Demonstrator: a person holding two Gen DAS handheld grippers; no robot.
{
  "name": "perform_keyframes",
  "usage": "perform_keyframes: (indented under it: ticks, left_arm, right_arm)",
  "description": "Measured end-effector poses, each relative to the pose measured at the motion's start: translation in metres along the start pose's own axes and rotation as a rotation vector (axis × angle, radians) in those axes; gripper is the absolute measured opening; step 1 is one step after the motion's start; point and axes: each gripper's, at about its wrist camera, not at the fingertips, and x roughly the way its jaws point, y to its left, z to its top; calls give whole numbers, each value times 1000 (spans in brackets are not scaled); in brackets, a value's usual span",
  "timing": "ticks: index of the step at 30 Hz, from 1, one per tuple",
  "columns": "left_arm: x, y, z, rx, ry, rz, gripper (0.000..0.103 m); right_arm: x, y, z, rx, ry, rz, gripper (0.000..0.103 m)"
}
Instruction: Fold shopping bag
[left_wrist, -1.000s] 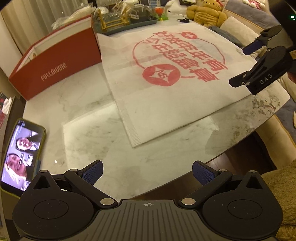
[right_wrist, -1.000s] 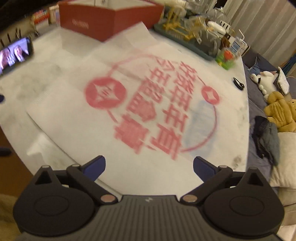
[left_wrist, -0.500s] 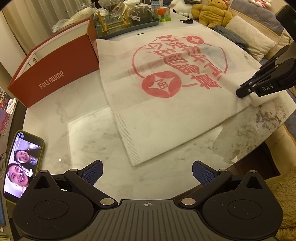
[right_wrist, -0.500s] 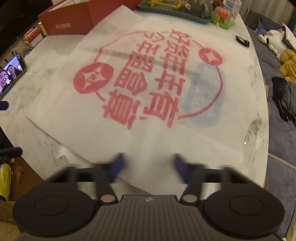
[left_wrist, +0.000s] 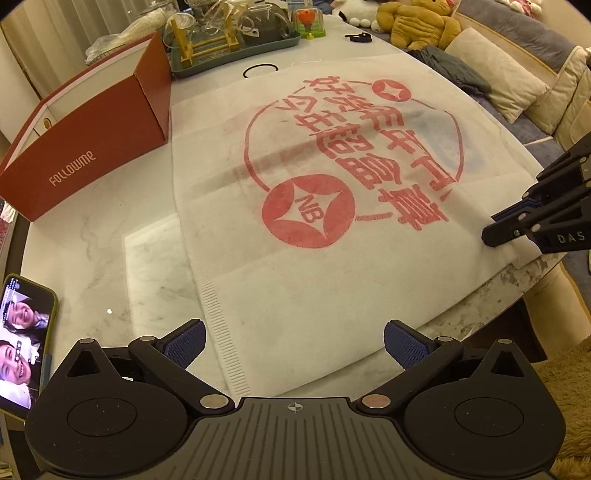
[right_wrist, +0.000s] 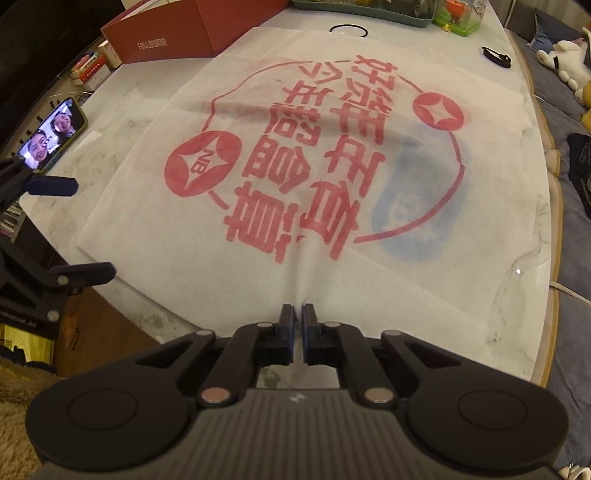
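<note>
Both jaws were wide apart a moment ago; now the right gripper (right_wrist: 298, 317) has pinched the near edge of the white shopping bag (left_wrist: 332, 206), which lies flat on the marble table (left_wrist: 110, 236). The left gripper (left_wrist: 293, 341) stays wide, holding nothing, closer to the bag's corner.
</note>
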Motion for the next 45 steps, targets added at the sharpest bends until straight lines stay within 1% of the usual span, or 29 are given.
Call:
perform_keyframes:
  ticks: [2,3,4,5,6,7,8,11,12,14,15,16,17,18,20,21,23,25,26,27,30,34,36,38,40,41,42,43,45]
  left_arm:
    - [1,4,0,-15,5,30,103]
    - [2,6,-1,-34,5,55,103]
    - [1,9,-2,-52,-7,74,103]
    - [-1,11,-4,-66,-42,97,103]
    - [-3,12,-5,-69,-73,121,103]
    - [-3,11,-5,-69,-84,143,103]
    - [-3,11,-4,-76,-82,154,103]
    - [0,15,1,-139,-65,133,103]
    - [0,15,2,-161,-75,131,103]
    - [0,13,5,-198,-101,127,103]
    - [-1,11,7,-210,-113,132,103]
    - [0,8,9,-214,-117,142,103]
    - [1,6,12,-210,-114,154,103]
    - [2,3,14,-200,-109,166,103]
    - [5,-2,18,-180,-98,187,103]
    - [5,-4,19,-168,-93,189,103]
    - [5,-7,20,-151,-84,187,103]
    - [6,-9,19,-146,-72,188,103]
    - [7,-9,18,-147,-64,186,103]
    - [8,-10,17,-147,-55,185,103]
    - [13,-12,15,-145,-33,172,103]
    - [20,-21,11,-107,-7,156,103]
    - [24,-23,13,-122,-22,122,103]
    - [24,-26,17,-140,-54,103,103]
    - [15,-26,27,-162,-146,82,103]
    - [12,-26,34,-164,-189,59,103]
    - [13,-27,42,-151,-212,38,103]
    - [19,-31,51,-121,-215,31,103]
    - [37,-43,64,-20,-170,61,103]
  right_arm:
    - [-7,-5,1,-10,-22,25,19]
    - [-16,-11,1,6,-70,35,30]
    - [-25,-19,-2,27,-116,17,37]
    - [-35,-28,-7,49,-160,-9,52]
    - [-44,-37,-12,71,-203,-35,59]
    - [-53,-45,-16,93,-247,-61,59]
    - [-56,-53,-21,106,-245,-84,59]
    - [-60,-75,-37,137,-195,-153,59]
    - [-61,-83,-43,147,-178,-176,59]
    - [-64,-97,-53,168,-145,-222,57]
    - [-64,-99,-57,169,-140,-224,55]
    - [-64,-98,-60,169,-142,-201,54]
    - [-64,-97,-61,168,-147,-175,51]
    - [-61,-92,-62,159,-153,-162,51]
    - [-49,-82,-61,117,-144,-199,50]
    - [-43,-79,-60,108,-131,-209,48]
    - [-36,-80,-61,129,-138,-178,38]
    - [-34,-76,-61,83,-165,-179,26]
    - [-34,-75,-61,70,-171,-166,9]
    - [-34,-75,-60,65,-171,-158,1]
    - [-36,-75,-61,30,-187,-139,1]
    - [-52,-87,-56,90,-228,-113,1]
    - [-63,-85,-51,47,-250,-130,1]
    - [-76,-83,-45,7,-283,-115,1]
    - [-89,-79,-37,-36,-307,-81,1]
    - [-93,-77,-33,-59,-301,-73,1]
    - [-97,-76,-29,-79,-293,-69,1]
    - [-99,-74,-27,-93,-281,-67,1]
    - [-99,-73,-25,-115,-264,-85,1]
